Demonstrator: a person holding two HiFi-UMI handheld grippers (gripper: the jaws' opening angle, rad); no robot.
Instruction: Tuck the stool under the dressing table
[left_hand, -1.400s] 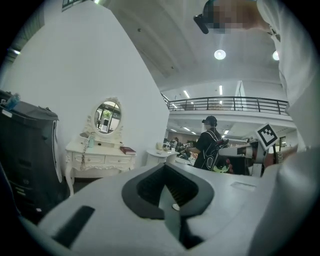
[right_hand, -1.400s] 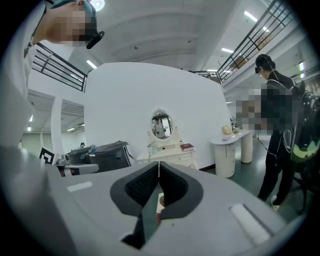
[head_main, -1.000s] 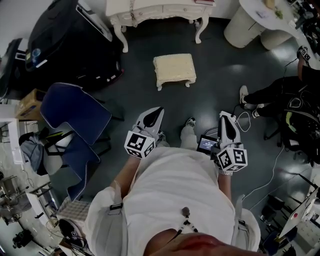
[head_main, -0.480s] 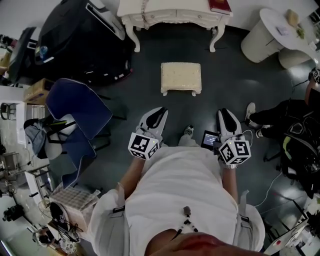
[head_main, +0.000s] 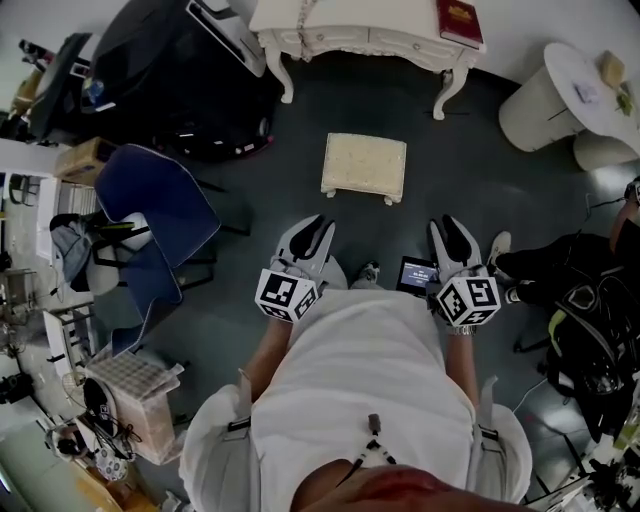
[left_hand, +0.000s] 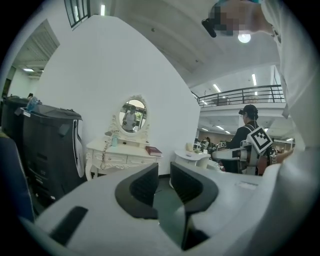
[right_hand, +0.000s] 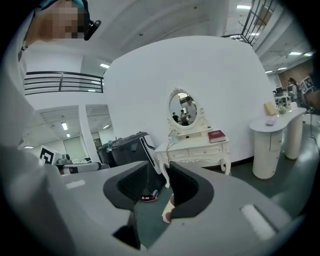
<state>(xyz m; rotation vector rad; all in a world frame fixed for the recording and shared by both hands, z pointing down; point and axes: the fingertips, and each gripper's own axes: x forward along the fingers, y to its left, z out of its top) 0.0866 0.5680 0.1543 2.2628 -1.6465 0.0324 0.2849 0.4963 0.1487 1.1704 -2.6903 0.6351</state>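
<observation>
Both arms held forward, left tool (head_main: 312, 232) and right tool (head_main: 450, 232) jaws opening, empty

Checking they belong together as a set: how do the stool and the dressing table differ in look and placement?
The stool is small and low with a bare padded top; the dressing table is wider, has drawers and carries a red book. The stool stands out on the dark floor, in front of the dressing table and apart from it, not under it. Both are cream-white with curved legs.

shirt (head_main: 360, 370): white, short-sleeved | chest: small dark clip (head_main: 371, 424), black cable (head_main: 358, 462) | sleeves (head_main: 208, 445): black bands (head_main: 232, 425)
</observation>
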